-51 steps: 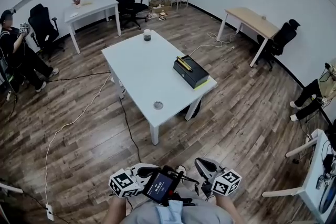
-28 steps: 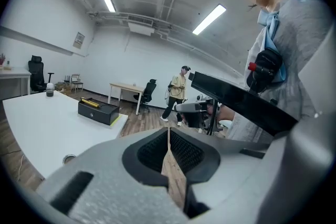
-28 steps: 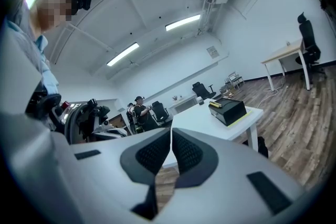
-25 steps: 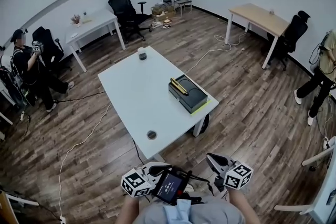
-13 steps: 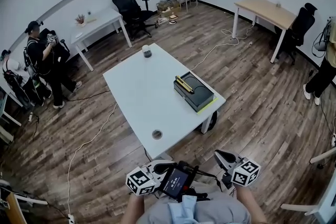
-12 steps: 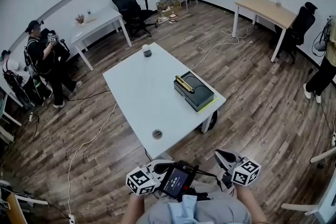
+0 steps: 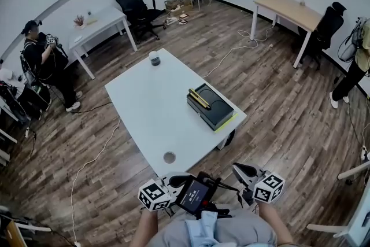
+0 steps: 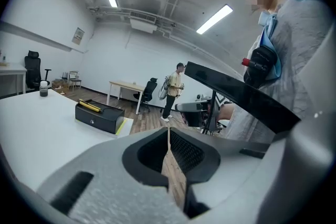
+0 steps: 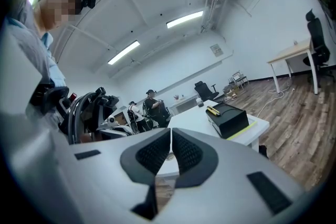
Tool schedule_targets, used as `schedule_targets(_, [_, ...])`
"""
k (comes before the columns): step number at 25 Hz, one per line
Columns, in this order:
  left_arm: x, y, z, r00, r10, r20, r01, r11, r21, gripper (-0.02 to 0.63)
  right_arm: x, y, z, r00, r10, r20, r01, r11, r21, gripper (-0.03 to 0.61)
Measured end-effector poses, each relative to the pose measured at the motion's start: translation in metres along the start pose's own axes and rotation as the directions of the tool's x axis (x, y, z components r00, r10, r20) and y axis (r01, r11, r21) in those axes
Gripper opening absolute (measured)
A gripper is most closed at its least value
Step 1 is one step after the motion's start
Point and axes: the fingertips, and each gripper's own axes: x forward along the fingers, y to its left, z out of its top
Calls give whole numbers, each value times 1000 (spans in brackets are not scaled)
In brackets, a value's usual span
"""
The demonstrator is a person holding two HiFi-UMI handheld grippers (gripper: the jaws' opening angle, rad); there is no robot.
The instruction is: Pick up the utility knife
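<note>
Lying slantwise, the utility knife [image 7: 199, 98] seems yellow, slim.

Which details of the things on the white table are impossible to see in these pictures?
- utility knife, on the black box: too small in all three views; blade out or retracted, unclear.
- round object near the table edge: too small in the head view to identify.
- small container at the far end: too small and distant; contents unclear.
</note>
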Motion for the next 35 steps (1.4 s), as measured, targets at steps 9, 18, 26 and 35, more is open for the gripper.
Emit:
schedule_targets(9, [7,58,15,1000,-16,21,16,1000,-13,20,53,-20,33,1000,-1,19,1,1000,-21,29])
schedule_targets(18, [13,113,30,998,-42,49,42,999,2,20,102,-36,48,1000,-11,-3,11,999,-51,29])
schedule_targets(26, [8,142,33,996,-72,55,73,997,-11,20,132,-41,49,1000,-25,-1,25,999,-30,29])
schedule_targets(35, [7,152,23,994,-94,60,97,994,-44,20,153,-48,43,995,-67,-80,59,994,-94,29])
